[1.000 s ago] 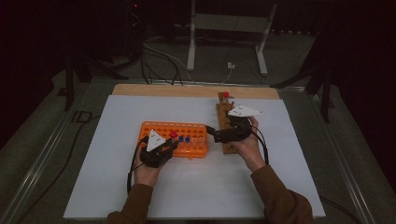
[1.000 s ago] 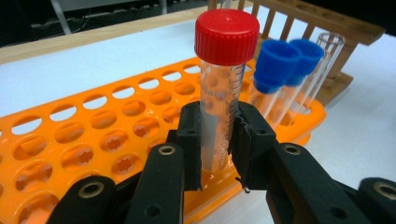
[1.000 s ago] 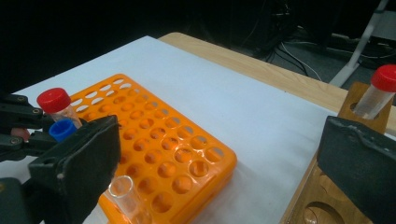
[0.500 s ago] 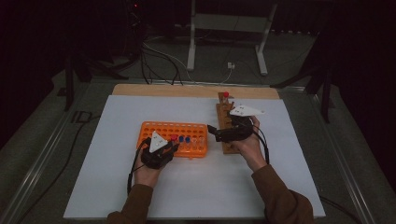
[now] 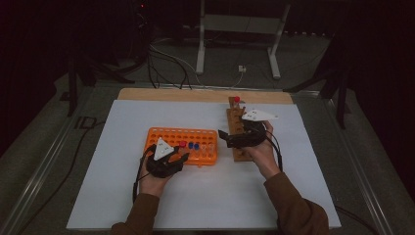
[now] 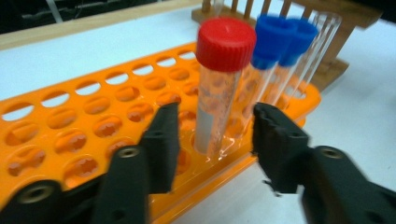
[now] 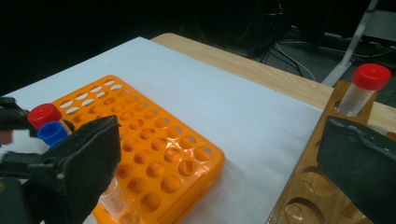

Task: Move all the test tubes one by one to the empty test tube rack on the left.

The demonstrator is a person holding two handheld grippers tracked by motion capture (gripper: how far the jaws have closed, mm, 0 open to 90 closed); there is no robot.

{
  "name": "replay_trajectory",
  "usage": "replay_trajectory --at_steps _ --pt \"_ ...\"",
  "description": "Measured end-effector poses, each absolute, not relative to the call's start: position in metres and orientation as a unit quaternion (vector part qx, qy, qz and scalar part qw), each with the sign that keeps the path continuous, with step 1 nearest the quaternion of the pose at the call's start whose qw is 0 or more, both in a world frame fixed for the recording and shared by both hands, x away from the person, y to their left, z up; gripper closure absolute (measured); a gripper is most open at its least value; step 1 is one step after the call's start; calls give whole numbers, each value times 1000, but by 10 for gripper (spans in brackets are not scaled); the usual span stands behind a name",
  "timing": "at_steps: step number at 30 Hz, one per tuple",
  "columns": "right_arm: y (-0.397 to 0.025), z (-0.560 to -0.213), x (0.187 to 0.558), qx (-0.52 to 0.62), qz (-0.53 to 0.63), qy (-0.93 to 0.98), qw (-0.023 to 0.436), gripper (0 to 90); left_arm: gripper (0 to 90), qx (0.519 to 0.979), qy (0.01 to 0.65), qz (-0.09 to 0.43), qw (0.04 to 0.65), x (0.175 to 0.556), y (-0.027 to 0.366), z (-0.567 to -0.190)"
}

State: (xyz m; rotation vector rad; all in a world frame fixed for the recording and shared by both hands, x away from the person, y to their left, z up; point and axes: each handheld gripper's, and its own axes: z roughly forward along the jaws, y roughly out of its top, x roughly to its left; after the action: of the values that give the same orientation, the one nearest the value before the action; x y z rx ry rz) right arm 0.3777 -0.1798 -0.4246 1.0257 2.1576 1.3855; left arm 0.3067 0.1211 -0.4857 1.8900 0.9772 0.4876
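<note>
Orange rack (image 6: 70, 140) mid-tabletop, red-capped tube (image 6: 219, 88) standing in its near right row | left tongs (image 6: 215, 140) wide, straddling that tube, not touching | right tongs (image 7: 219, 158) wide, empty, by wooden rack (image 5: 238, 134) | step: closing in to grasp | next: squeeze gently, lift straight up.

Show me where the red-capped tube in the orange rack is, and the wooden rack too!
red-capped tube (image 6: 225, 44), left gripper view, on its red cap.
orange rack (image 6: 93, 116), left gripper view, on its holed top.
wooden rack (image 5: 237, 125), high view, on its top board.
</note>
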Motion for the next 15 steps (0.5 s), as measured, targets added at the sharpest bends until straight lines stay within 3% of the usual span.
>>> replay_trajectory --at_steps 6,15 --pt "-182 -422 382 369 492 764 194 3 289 757 397 206 477 303 125 -479" --pt "-183 -417 390 374 488 762 204 3 95 734 417 207 494 305 132 -474"
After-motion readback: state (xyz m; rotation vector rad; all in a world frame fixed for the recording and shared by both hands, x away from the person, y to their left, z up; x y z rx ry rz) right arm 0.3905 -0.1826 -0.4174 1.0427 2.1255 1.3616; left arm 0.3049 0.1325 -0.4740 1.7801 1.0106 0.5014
